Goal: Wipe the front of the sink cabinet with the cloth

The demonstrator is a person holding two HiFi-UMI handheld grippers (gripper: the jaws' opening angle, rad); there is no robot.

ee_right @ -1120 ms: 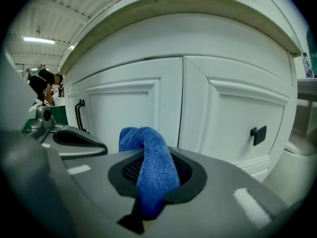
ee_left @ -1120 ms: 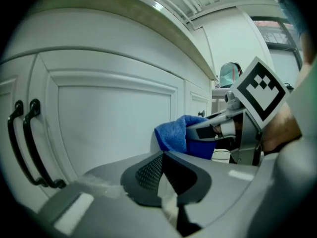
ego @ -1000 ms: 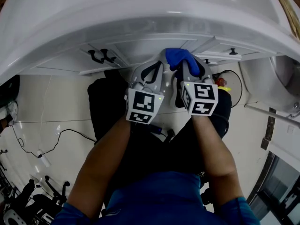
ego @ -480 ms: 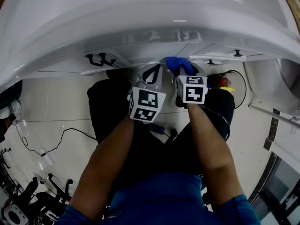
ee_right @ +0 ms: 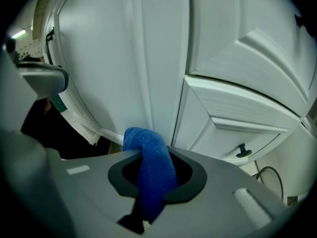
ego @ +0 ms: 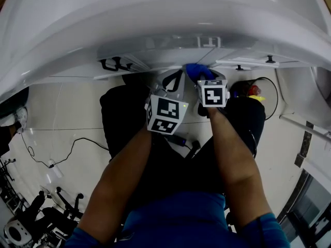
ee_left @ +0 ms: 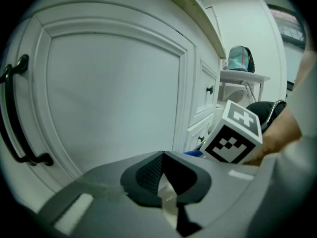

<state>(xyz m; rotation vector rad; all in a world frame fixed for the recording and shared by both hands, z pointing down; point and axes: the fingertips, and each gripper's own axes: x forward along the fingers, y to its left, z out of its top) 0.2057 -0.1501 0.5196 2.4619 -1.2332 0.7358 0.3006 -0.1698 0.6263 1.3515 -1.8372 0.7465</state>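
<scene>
Down at the front of the white sink cabinet [ego: 155, 50], holds two grippers side by side, close to the doors. Pinches a blue cloth [ee_right: 148, 157] in the right gripper [ee_right: 151, 180], jaws clenched on its middle, a folded hump sticking out past the tips. Sets that hump against the cabinet front, where a tall panel meets the drawer fronts. Shows a small dark knob [ee_right: 241, 150] on a drawer just right of the cloth.

From the head view, shows the same cloth as a blue patch under the counter edge, right ahead of the gripper's marker cube [ego: 212, 93].

Carries the left gripper [ee_left: 161, 180] with jaws clenched together on nothing, aimed at a plain door panel and clear of it. Has a dark curved handle [ee_left: 12, 118] at the far left of that door. Catches the right gripper's marker cube just to the right in the left gripper view.

Below, shows a pale floor with a thin black cable [ego: 67, 149] trailing across it.
</scene>
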